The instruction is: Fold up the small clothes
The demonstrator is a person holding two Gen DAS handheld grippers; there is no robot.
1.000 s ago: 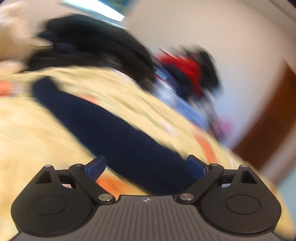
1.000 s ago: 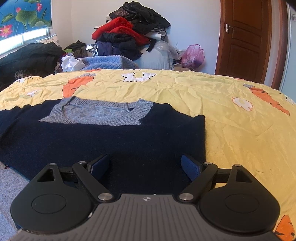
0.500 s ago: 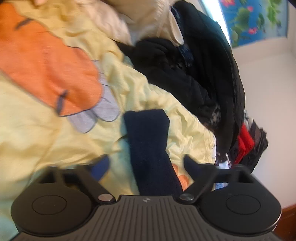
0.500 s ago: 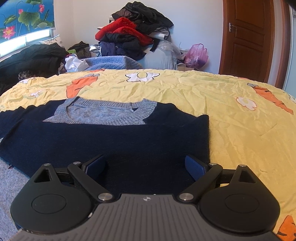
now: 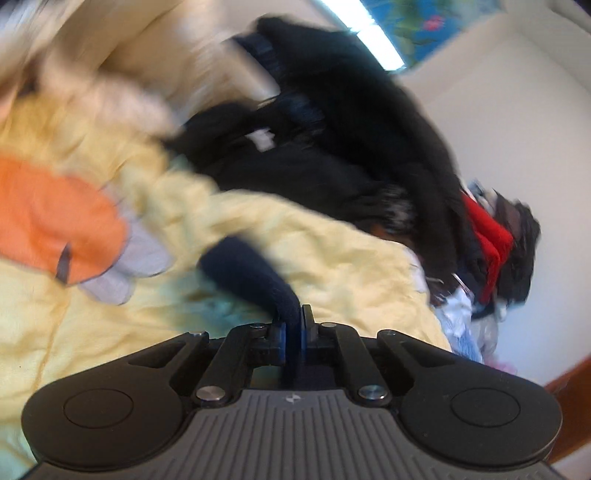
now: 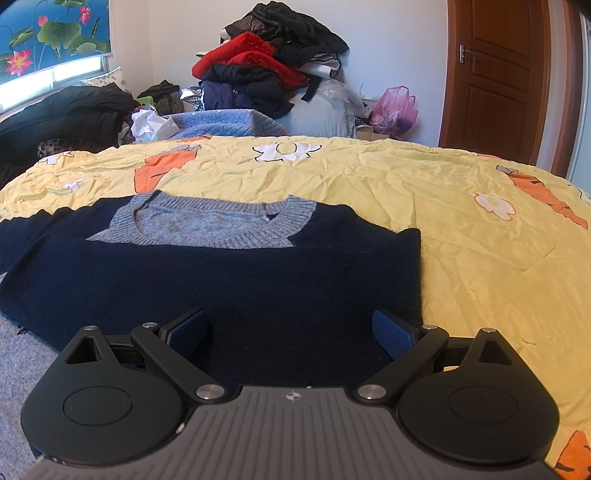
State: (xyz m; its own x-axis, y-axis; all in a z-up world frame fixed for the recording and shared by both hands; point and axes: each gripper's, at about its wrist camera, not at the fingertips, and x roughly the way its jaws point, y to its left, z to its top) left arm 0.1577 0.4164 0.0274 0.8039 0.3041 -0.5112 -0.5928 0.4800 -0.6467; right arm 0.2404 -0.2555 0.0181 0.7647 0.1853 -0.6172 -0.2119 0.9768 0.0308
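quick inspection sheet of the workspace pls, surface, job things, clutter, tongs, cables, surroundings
surface: bed sheet, yellow with a carrot print, creased
job's things: navy sweater lying flat, grey collar away from the camera; its sleeve lifted at one end
clutter: clothes pile, black coats, pink bag
grippers: left tongs have just closed, shut on the sleeve; right tongs open above the sweater's hem, holding nothing
cables: nothing seen
surroundings: brown door, flower blind

motion-blurred dark clothes pile [image 5: 332, 147], sweater [image 6: 221, 280] cut off left
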